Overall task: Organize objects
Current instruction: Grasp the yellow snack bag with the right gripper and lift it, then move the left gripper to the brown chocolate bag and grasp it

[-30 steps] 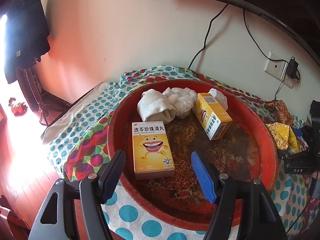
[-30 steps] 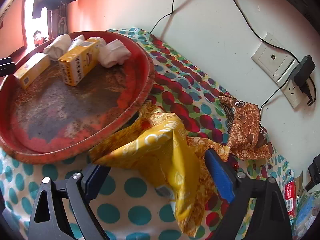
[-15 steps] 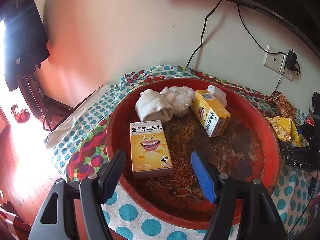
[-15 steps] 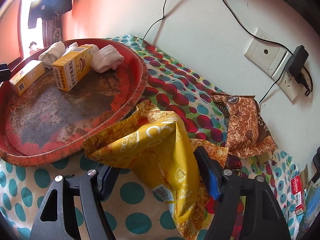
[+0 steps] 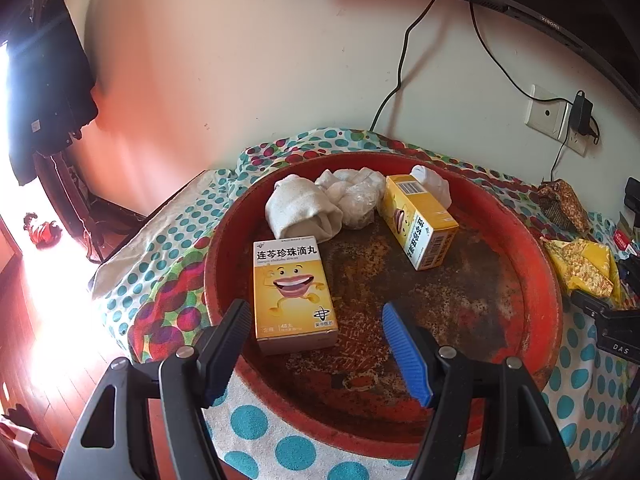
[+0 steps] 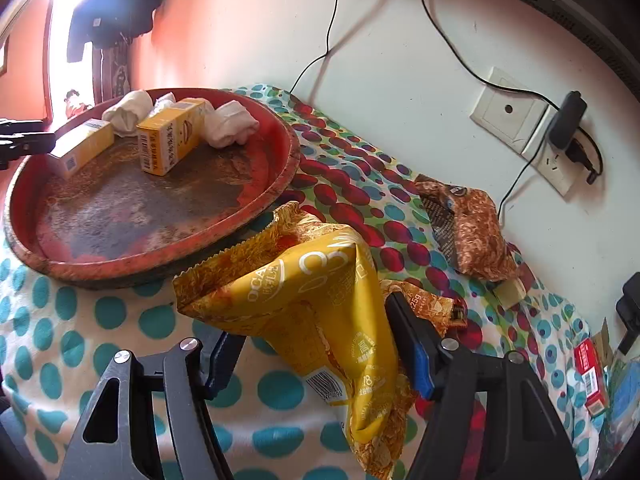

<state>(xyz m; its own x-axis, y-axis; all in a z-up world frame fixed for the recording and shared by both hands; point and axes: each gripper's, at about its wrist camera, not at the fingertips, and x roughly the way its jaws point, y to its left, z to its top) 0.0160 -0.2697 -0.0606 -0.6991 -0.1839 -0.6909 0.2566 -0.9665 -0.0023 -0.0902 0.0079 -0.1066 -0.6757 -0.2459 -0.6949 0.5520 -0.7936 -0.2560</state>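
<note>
Right wrist view: the yellow snack bag (image 6: 320, 300) is pinched between the fingers of the right gripper (image 6: 316, 344), its crumpled body squeezed by both pads and its torn, serrated mouth flaring toward the red tray (image 6: 248, 216). The bag sits just beside the tray's near rim, over the dotted cloth (image 6: 100, 308). The step in hand is judged to be a carry of this bag into the tray.

To do it well, the bag should be raised enough for its hanging lower end to pass over the rim rather than be dragged against it. Since the foil is slippery and only loosely gathered, the squeeze should be kept firm until the bag is over bare tray floor. A spot on the tray's open near half is best chosen, clear of the two yellow medicine boxes (image 6: 172, 140) and the white cloth bundles (image 6: 232, 124) at the tray's far side.

A brown snack bag (image 6: 468, 232) lies well away from the tray, near the wall.

In the left wrist view, the left gripper (image 5: 316, 348) is spread wide and empty above the tray's near edge.
</note>
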